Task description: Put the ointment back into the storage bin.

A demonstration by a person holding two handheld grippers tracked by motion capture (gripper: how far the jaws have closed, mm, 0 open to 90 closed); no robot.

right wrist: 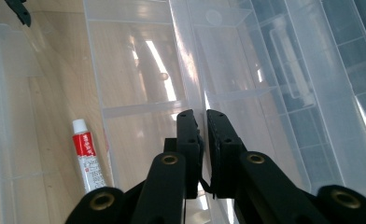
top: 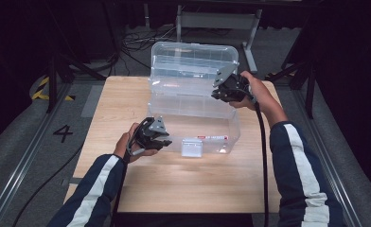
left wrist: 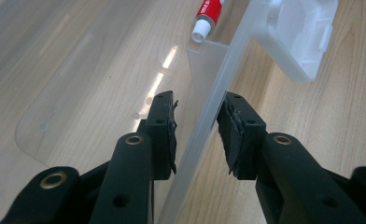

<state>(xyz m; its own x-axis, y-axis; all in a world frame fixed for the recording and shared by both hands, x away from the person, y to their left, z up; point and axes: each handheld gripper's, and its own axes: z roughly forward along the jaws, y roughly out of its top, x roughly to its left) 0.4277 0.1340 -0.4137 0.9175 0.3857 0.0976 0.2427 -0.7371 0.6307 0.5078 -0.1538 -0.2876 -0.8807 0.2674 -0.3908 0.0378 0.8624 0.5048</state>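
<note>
The left gripper (top: pixel 161 140) straddles the front wall of the clear box (top: pixel 221 124), jaws not pressing, perhaps steadying it, while the right gripper (top: pixel 221 94) pinches the lid (top: pixel 193 64) to swing it.

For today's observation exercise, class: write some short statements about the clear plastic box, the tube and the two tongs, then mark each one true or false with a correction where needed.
1. The clear plastic box stands on the wooden table with its lid raised. True.
2. The left tongs straddle the box's front wall, one jaw inside and one outside. True.
3. The red and white tube lies on the table outside the box. False: it lies inside the box, on its floor.
4. The right tongs stand wide open above the table. False: they are shut at the box's far edge, where the lid joins it.
5. The tube's cap is white. True.
</note>
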